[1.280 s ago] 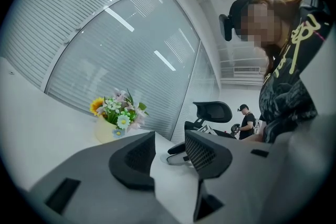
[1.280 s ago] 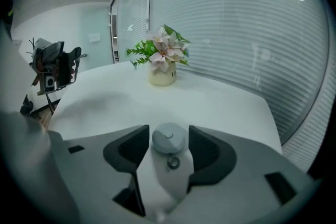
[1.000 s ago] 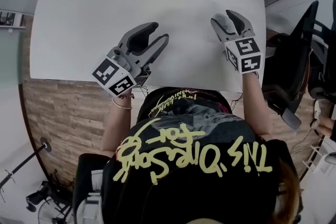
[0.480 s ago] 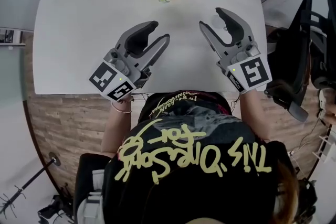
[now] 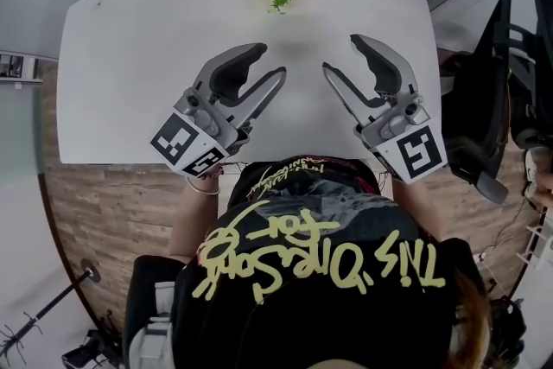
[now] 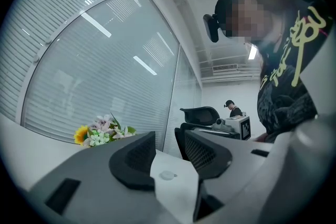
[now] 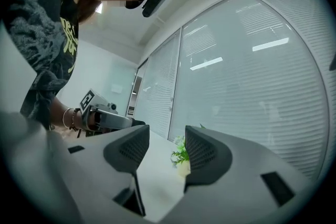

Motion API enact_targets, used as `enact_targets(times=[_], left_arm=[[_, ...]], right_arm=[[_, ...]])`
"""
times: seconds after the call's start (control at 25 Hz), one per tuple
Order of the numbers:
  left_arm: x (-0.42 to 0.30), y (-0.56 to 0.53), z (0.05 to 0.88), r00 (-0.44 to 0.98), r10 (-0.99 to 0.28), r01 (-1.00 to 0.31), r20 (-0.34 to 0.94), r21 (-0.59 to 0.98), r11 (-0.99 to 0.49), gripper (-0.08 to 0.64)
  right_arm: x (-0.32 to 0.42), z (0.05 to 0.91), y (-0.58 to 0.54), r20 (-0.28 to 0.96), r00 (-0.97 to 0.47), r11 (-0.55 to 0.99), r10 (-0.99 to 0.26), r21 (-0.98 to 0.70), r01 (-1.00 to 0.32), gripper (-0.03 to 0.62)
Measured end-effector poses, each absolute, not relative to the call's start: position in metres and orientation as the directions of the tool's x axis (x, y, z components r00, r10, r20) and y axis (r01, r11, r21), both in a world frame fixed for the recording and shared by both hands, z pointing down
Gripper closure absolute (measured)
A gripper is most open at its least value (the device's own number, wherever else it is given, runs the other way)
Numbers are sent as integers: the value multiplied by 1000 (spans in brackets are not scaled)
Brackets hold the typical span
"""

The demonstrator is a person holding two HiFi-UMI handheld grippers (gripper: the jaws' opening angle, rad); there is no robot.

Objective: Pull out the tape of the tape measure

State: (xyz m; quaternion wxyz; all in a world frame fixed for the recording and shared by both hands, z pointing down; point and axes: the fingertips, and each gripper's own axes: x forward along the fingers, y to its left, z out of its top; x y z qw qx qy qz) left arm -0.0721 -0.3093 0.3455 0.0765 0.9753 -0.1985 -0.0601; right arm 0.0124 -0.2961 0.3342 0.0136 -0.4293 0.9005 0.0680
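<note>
Left gripper (image 5: 270, 63) and right gripper (image 5: 341, 54) hover level over table (image 5: 130, 56), tips seemingly converging; jaws apart, empty.

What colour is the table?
White. The table shows best in the head view.

The only lettering is yellow script on the person's black shirt (image 5: 320, 259), upside down in the head view: "This" and "for" can be made out, the other words not surely; smaller print at its far edge is illegible
</note>
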Motion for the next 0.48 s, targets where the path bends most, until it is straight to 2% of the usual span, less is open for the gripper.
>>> enact_targets(times=[0.2, 0.48], left_arm=[[-76, -307, 344, 919, -384, -367, -89, 165, -915, 442], [-76, -296, 342, 932, -351, -337, -91, 137, -931, 545]], right_arm=[[0, 326, -288, -133, -687, 678, -714, 115, -726, 385], [-8, 325, -277, -161, -717, 709, -679, 110, -696, 551]])
